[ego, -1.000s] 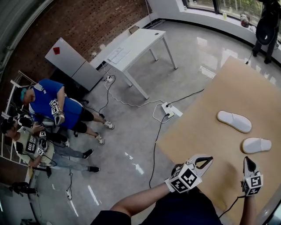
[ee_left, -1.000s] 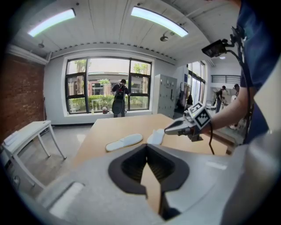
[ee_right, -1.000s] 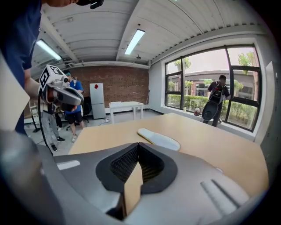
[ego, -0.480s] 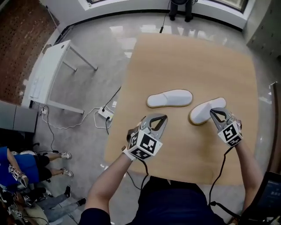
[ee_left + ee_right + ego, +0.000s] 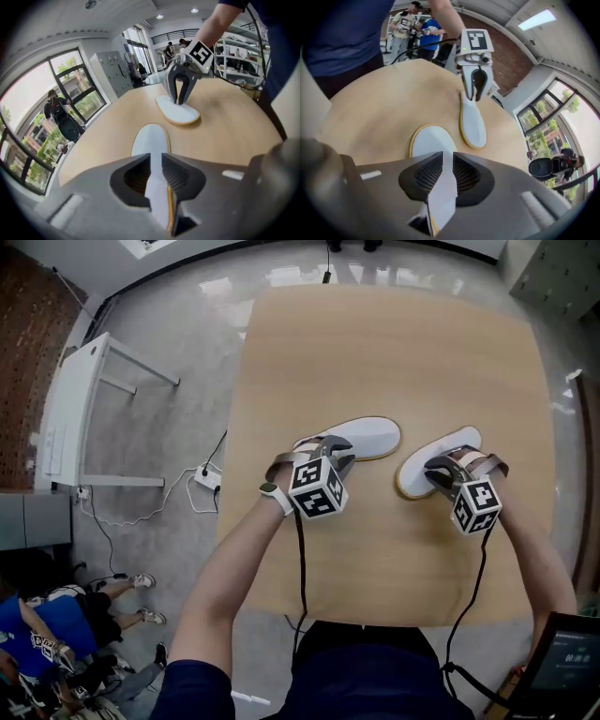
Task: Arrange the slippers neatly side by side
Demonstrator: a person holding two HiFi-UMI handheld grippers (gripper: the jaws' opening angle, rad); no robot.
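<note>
Two white slippers with tan soles lie on a wooden table (image 5: pixel 394 343). The left slipper (image 5: pixel 367 436) lies roughly crosswise, and my left gripper (image 5: pixel 322 452) is shut on its near-left end. In the left gripper view this slipper (image 5: pixel 151 143) runs out from between the jaws of that gripper (image 5: pixel 156 165). The right slipper (image 5: pixel 444 447) lies at a slant, with my right gripper (image 5: pixel 442 468) shut on its near part. In the right gripper view that slipper (image 5: pixel 432 142) sits pinched in the gripper (image 5: pixel 447 165), and the other slipper (image 5: pixel 472 123) and left gripper (image 5: pixel 476 84) lie beyond.
The table's left edge (image 5: pixel 232 474) drops to a glossy floor with a power strip and cables (image 5: pixel 204 478). A white table (image 5: pixel 73 418) stands further left. People stand at the lower left (image 5: pixel 37 652). A dark screen (image 5: pixel 567 662) sits at the lower right.
The head view has swung over the table. Both grippers have moved forward onto the slippers and closed on them, the left on the left slipper, the right on the right one.
</note>
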